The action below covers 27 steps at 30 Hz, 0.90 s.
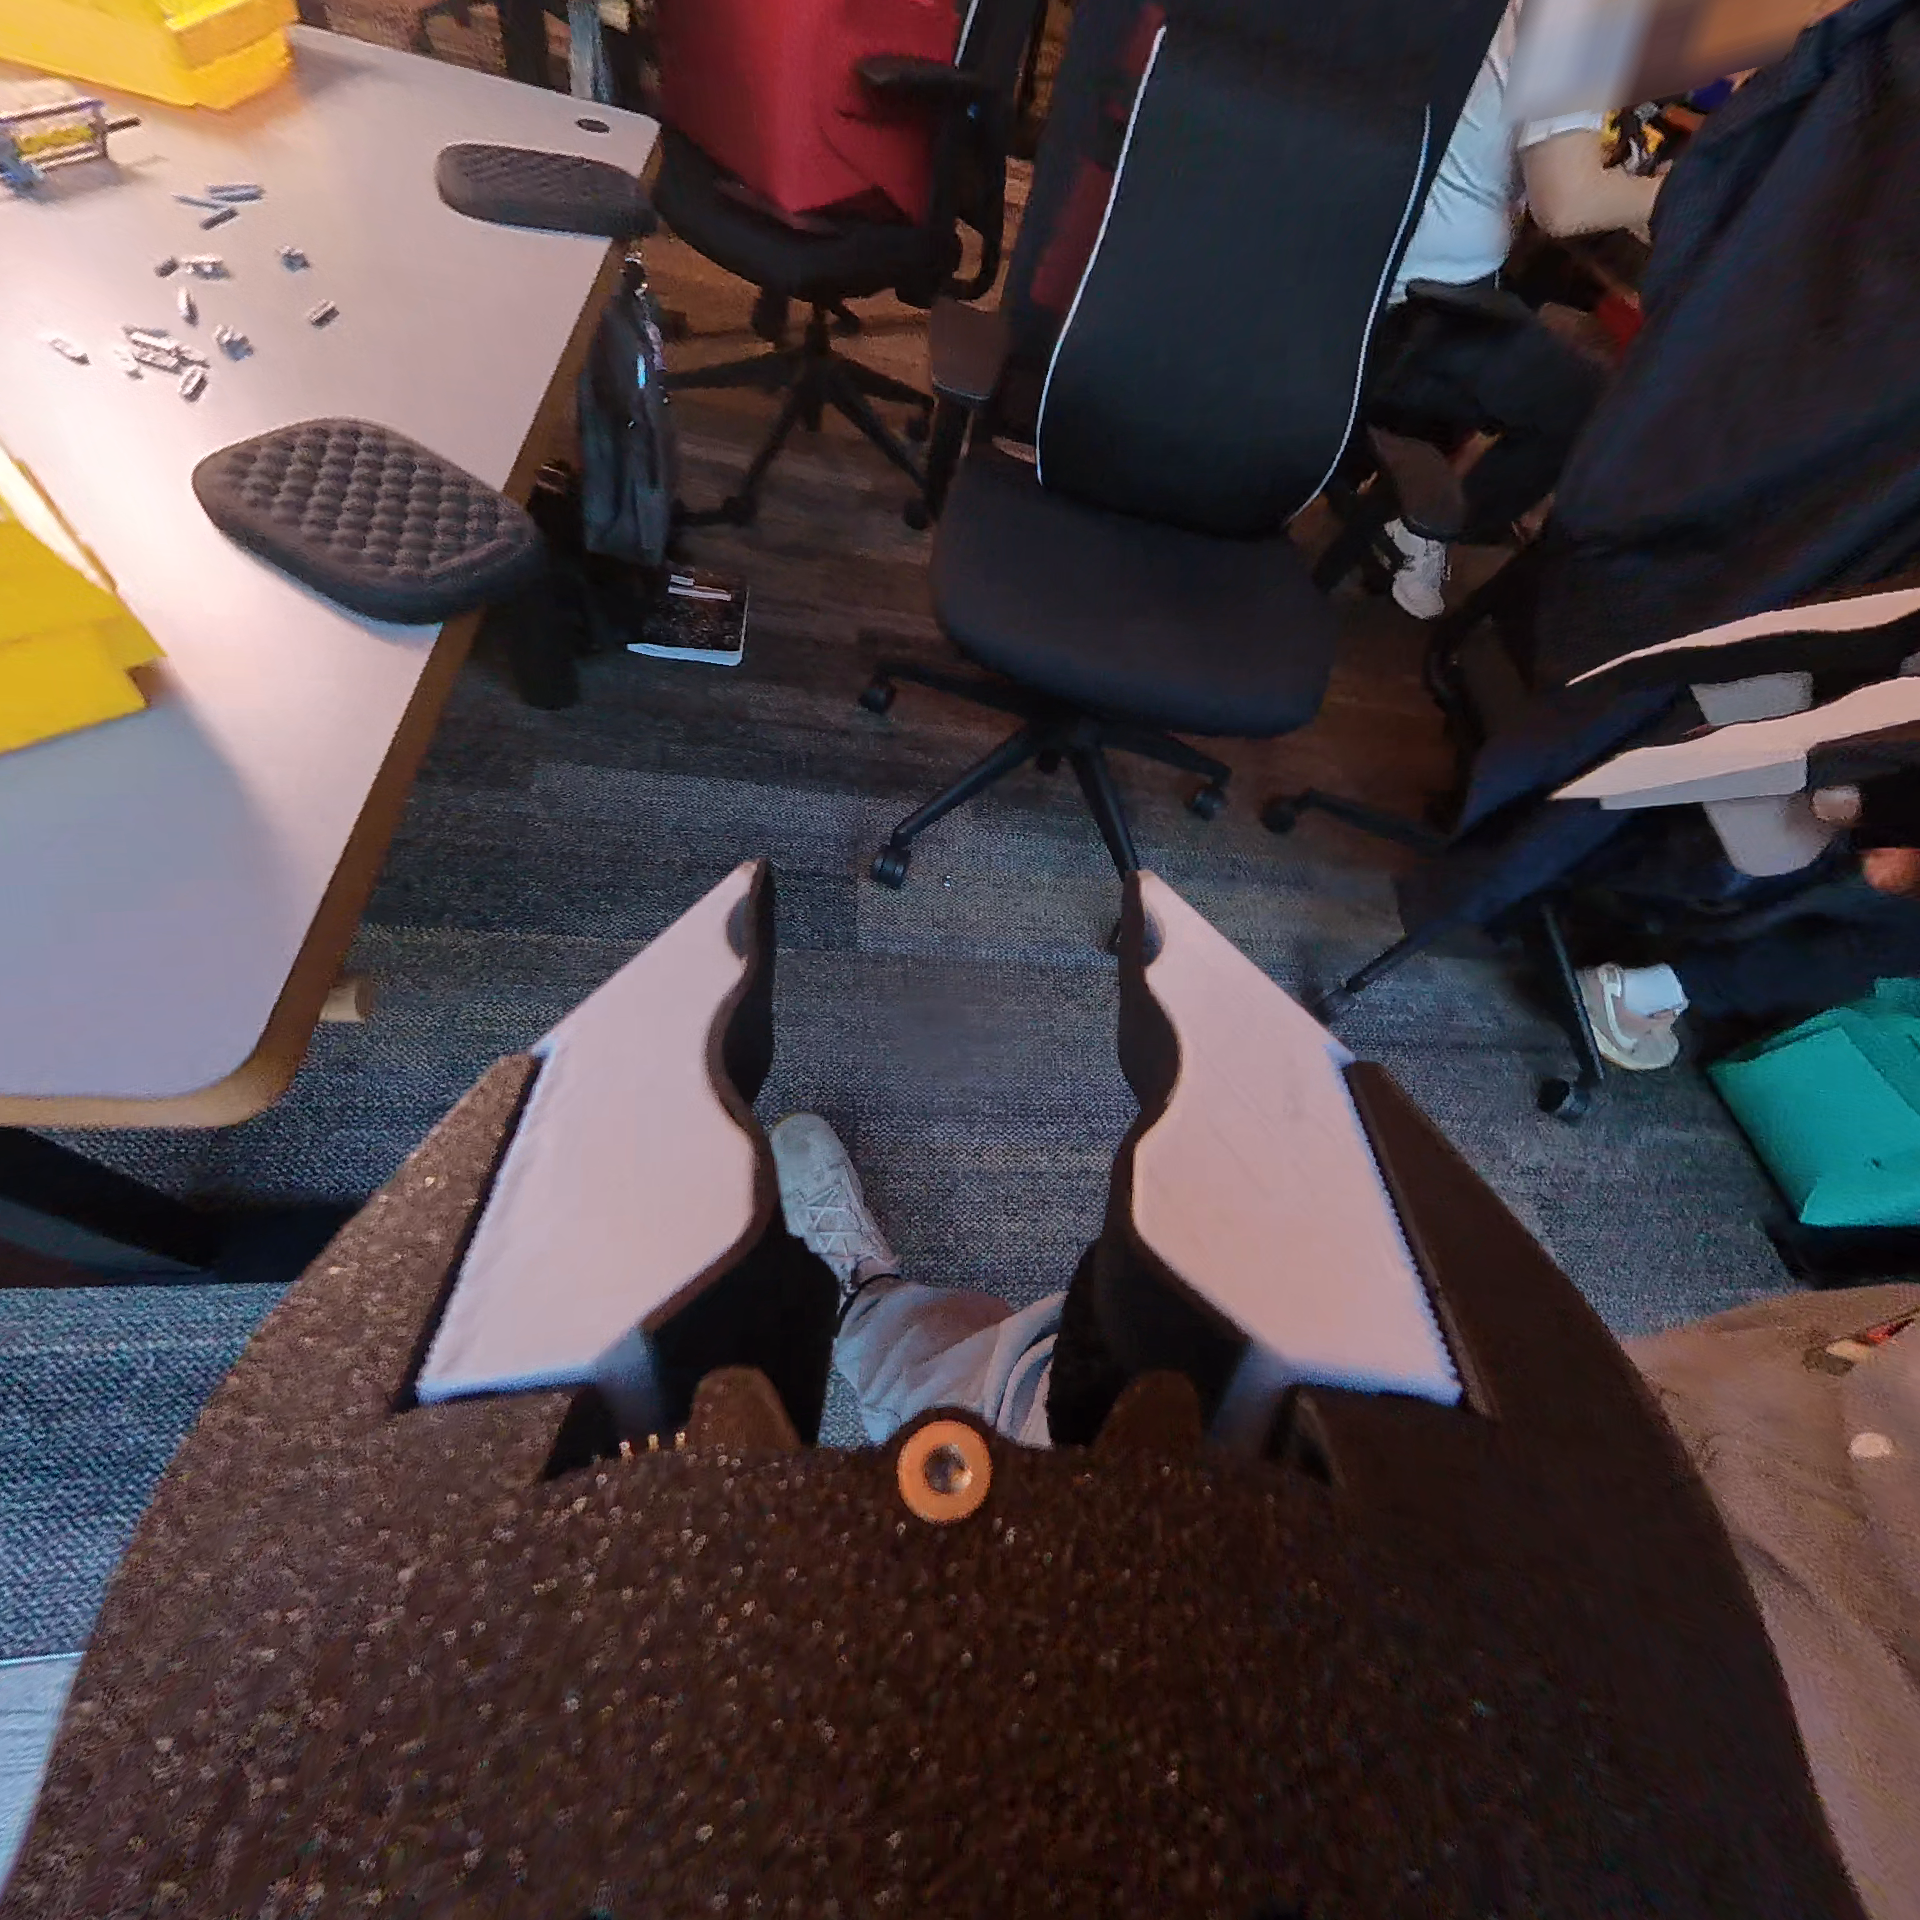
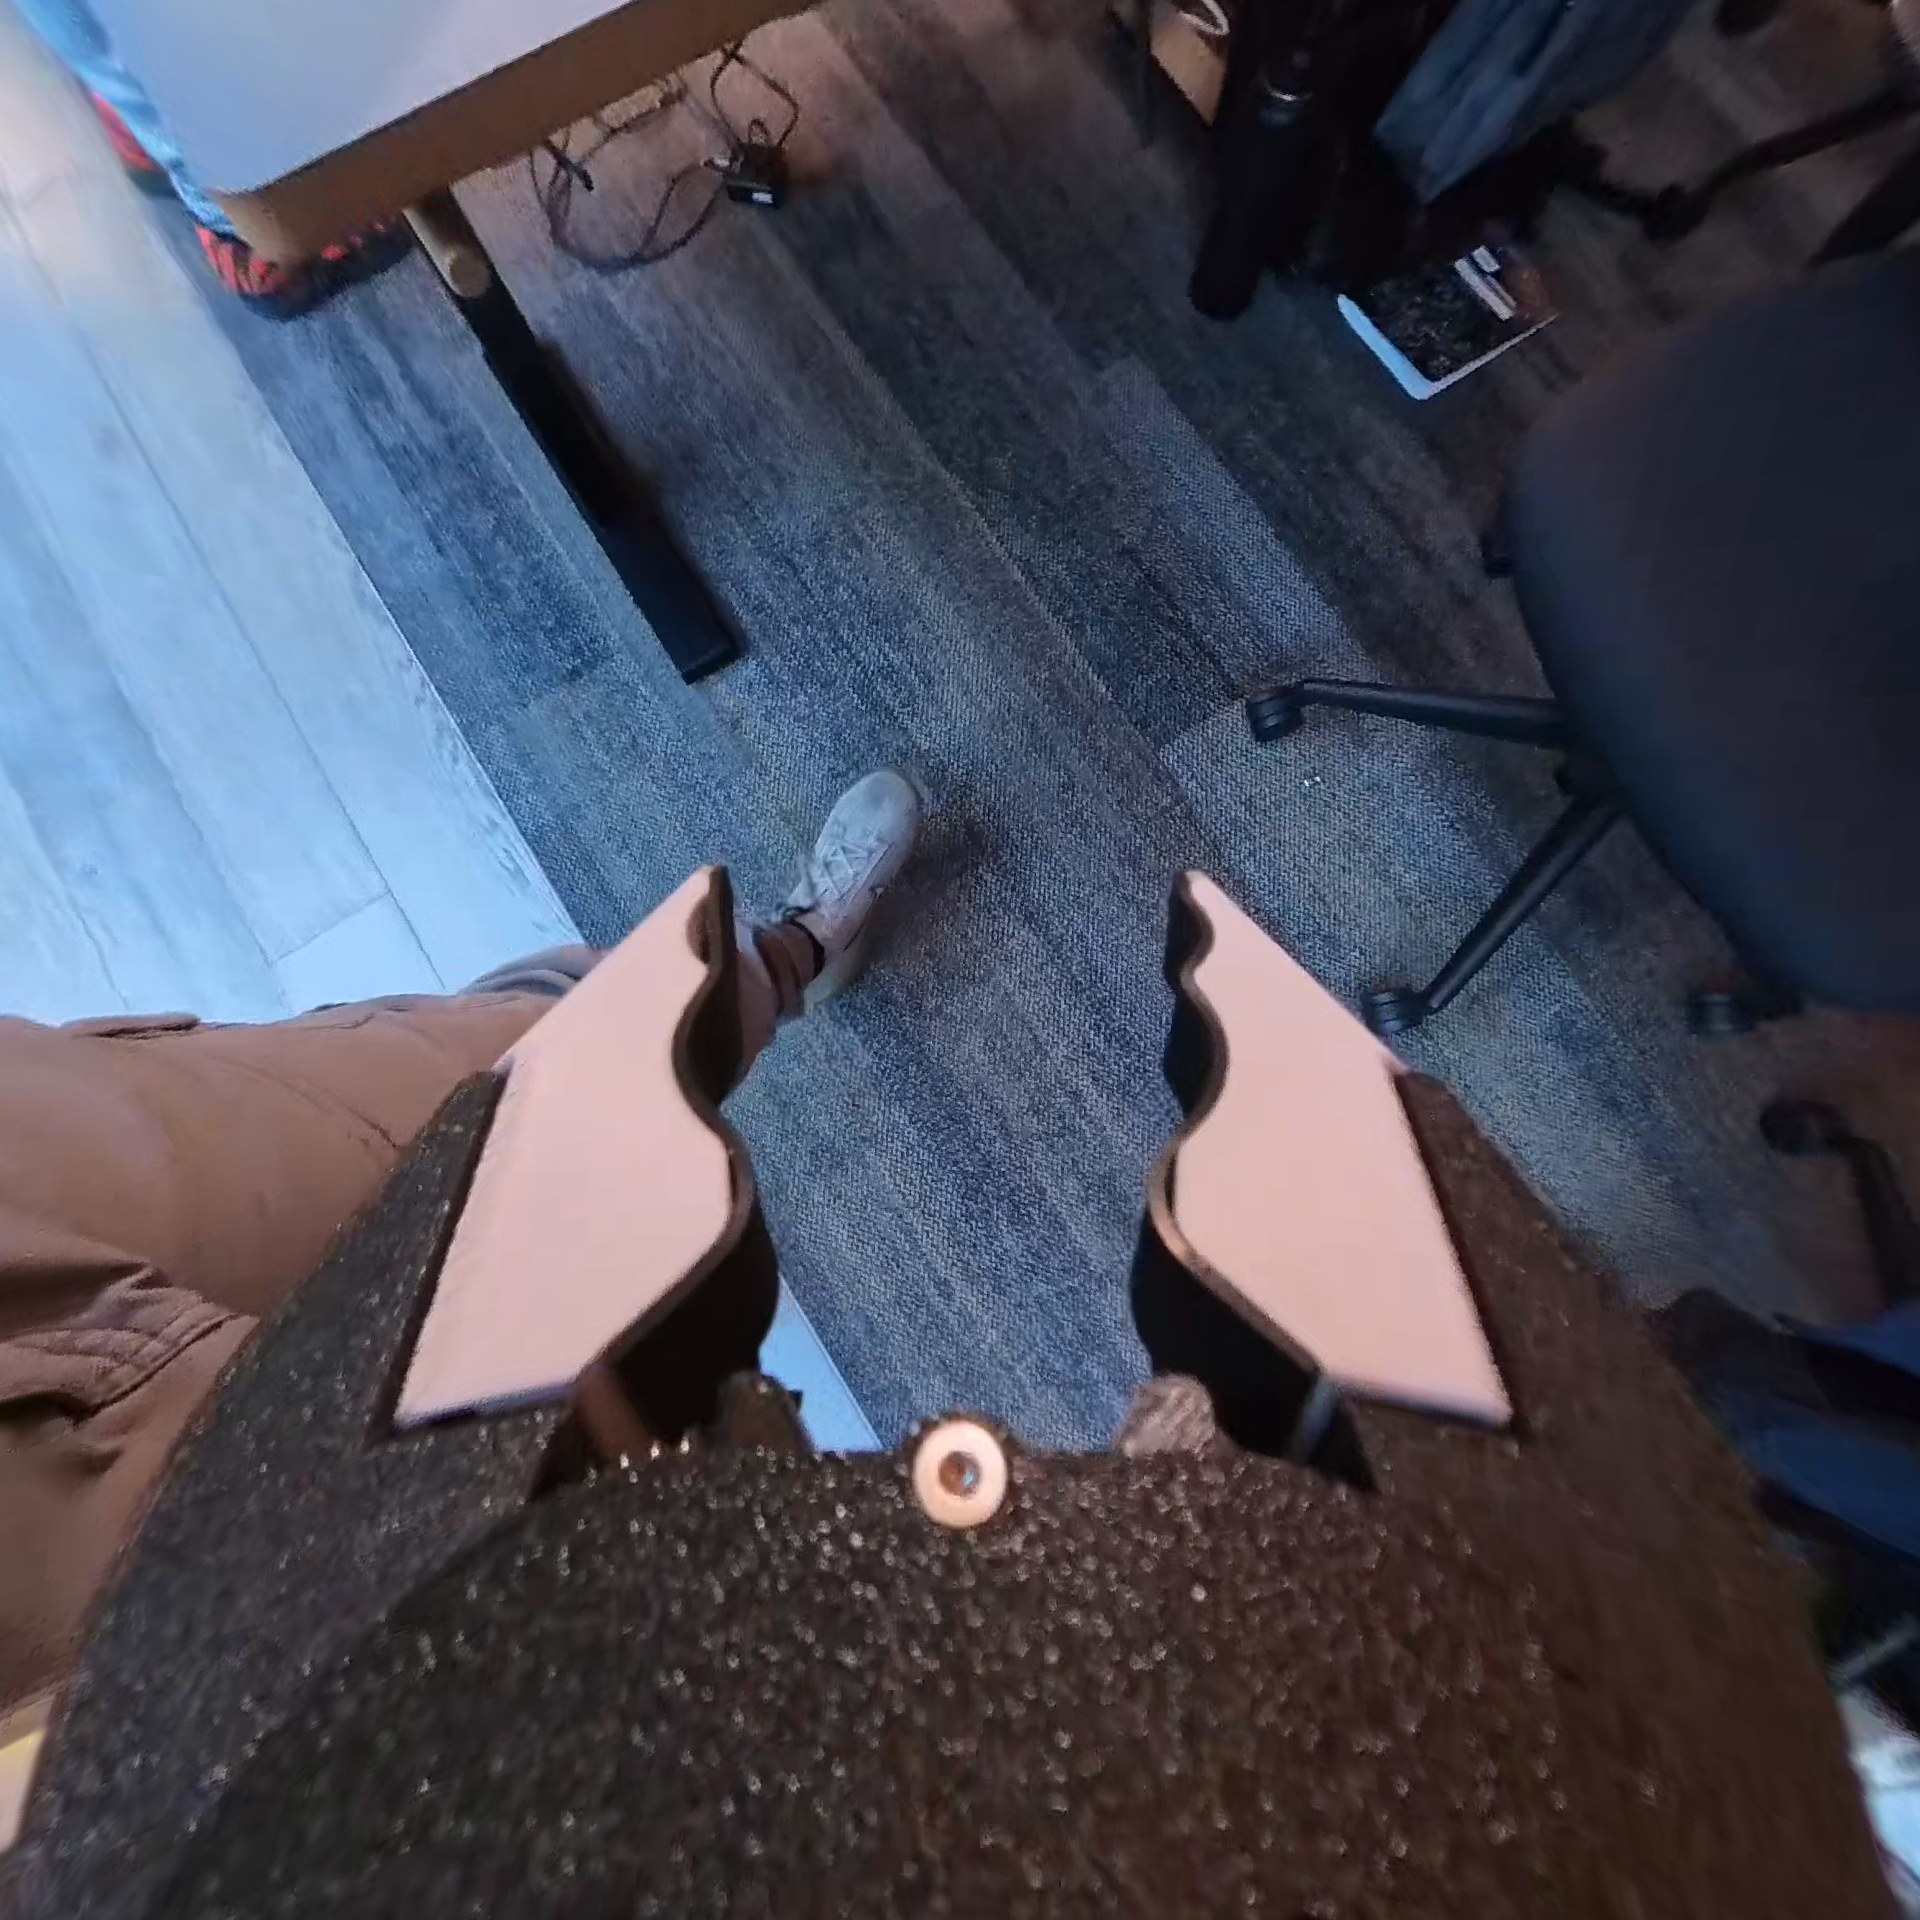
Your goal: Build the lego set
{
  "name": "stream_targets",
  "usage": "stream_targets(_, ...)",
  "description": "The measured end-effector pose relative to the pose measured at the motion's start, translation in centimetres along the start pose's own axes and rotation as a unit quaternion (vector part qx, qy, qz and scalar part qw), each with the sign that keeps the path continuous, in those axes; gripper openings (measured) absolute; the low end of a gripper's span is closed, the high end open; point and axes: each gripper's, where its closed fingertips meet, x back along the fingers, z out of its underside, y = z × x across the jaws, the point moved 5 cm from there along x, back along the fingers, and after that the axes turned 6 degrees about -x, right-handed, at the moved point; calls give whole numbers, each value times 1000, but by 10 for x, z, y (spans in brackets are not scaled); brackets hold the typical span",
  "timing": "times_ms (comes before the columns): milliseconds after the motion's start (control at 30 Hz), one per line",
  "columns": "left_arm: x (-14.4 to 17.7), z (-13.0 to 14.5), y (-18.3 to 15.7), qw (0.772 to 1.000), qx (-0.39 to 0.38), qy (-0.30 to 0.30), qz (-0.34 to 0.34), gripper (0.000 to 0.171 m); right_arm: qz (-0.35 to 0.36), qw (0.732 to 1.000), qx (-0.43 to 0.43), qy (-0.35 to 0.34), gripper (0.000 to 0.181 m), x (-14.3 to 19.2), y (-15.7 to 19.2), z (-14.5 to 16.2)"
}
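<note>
My left gripper [image 1: 948, 883] is open and empty, held over grey carpet [image 1: 644, 831] with a person's white shoe [image 1: 831, 1195] and trouser leg below it. A grey table [image 1: 312, 727] lies to its left with several small grey parts [image 1: 177, 332] and two black padded rests [image 1: 364, 514]. My right gripper [image 2: 951, 883] is open and empty, also over the carpet [image 2: 987, 1039], near a white shoe [image 2: 857, 862] and a brown-trousered leg [image 2: 208, 1122]. The right gripper also shows at the right edge of the left wrist view [image 1: 1745, 707]; its fingers are white.
A black office chair [image 1: 1143, 582] stands ahead in the left wrist view, a second with a red cover [image 1: 810, 125] behind. Yellow bins [image 1: 52, 644] sit on the table. A bag [image 1: 623, 436] hangs at the table edge. A table leg [image 2: 603, 488] and chair base [image 2: 1507, 810] show in the right wrist view.
</note>
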Motion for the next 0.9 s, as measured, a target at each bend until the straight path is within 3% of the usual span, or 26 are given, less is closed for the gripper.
stream_targets(67, -3, -20, -3, 1000, -5, 3, 6, 67, 7, 1000, -14, -15, 82, 0, -7, -4)
stream_targets(167, -16, -44, -2, 1000, -1, 4, 11, 69, 10, 999, -45, -27, 82, -27, -18, -11)
stream_targets(333, -70, -42, 21, 999, -5, 45, 13, 69, 18, 996, -87, 8, 79, -129, -46, -9)
stream_targets(533, -196, -9, 61, 995, -29, 70, 66, 66, 26, 991, -124, 42, 74, -303, -120, -4)
stream_targets(633, -269, 17, 73, 991, -47, 81, 93, 66, 35, 991, -125, 43, 70, -406, -170, 15)
stream_targets(800, -372, 105, 85, 991, 10, 91, 99, 59, 62, 985, -154, 54, 67, -589, -269, 98)
stream_targets(900, -417, 134, 88, 994, 18, 75, 82, 58, 90, 979, -167, 69, 61, -684, -329, 154)
